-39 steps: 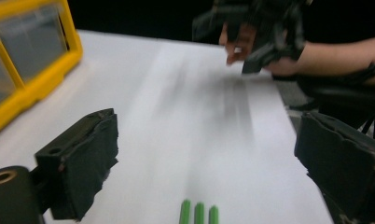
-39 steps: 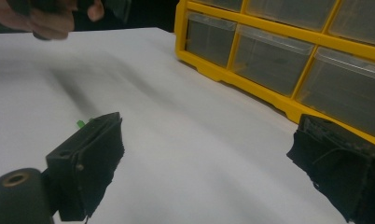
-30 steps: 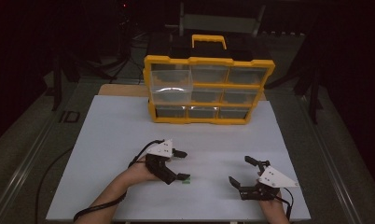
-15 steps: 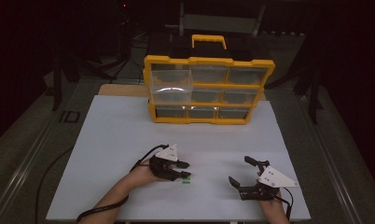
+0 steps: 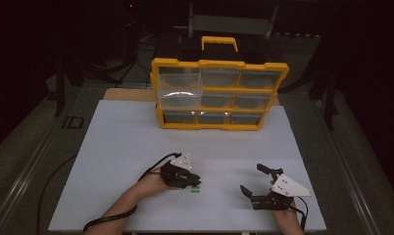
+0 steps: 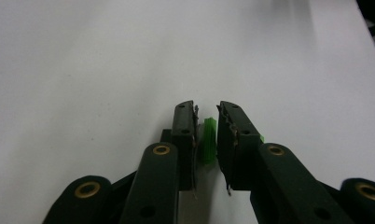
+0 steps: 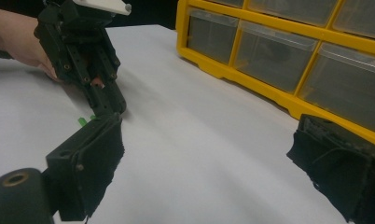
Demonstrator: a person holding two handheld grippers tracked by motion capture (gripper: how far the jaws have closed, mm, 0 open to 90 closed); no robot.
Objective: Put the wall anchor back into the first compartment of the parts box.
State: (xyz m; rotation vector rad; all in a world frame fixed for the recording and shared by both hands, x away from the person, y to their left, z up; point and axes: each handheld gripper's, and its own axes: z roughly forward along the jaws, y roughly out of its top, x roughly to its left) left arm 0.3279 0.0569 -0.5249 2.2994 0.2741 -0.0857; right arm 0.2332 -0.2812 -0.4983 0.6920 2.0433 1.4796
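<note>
While the left gripper has its jaws nearly closed around the small green plug lying on the white table, the grasp looks unfinished, lifting remains, and the right gripper rests wide open, empty.

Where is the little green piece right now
The green piece lies on the white table between the jaws of the left tongs, near the table's front edge and well in front of the yellow drawer organizer.
</note>
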